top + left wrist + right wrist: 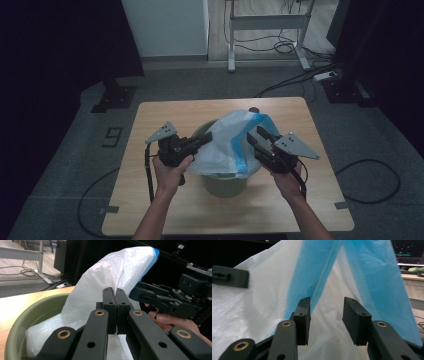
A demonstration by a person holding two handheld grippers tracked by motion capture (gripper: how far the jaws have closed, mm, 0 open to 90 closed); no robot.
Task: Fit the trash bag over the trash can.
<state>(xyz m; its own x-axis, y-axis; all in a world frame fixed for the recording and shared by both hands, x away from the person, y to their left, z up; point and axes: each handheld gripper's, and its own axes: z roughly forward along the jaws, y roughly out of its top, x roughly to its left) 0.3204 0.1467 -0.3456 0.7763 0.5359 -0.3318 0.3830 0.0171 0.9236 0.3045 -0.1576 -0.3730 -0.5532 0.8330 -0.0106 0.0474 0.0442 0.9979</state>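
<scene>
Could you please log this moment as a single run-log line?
left gripper: shut on bag | right gripper: open at blue strip | bag in green bin | table

The high view looks forward and down from above the person's side of the surface (165, 210), taking in its whole top from well back. The left gripper view rides close behind its own fingers (110, 302), facing along them at the white bag (110, 272) just ahead and the green bin (32, 315) beside them. The right gripper view sits just as near its fingers (303, 315), pressed up to the same bag (262, 302). All three views share the bag (227, 142); the left gripper view also catches the other gripper (162, 300) just past its fingertips
</scene>
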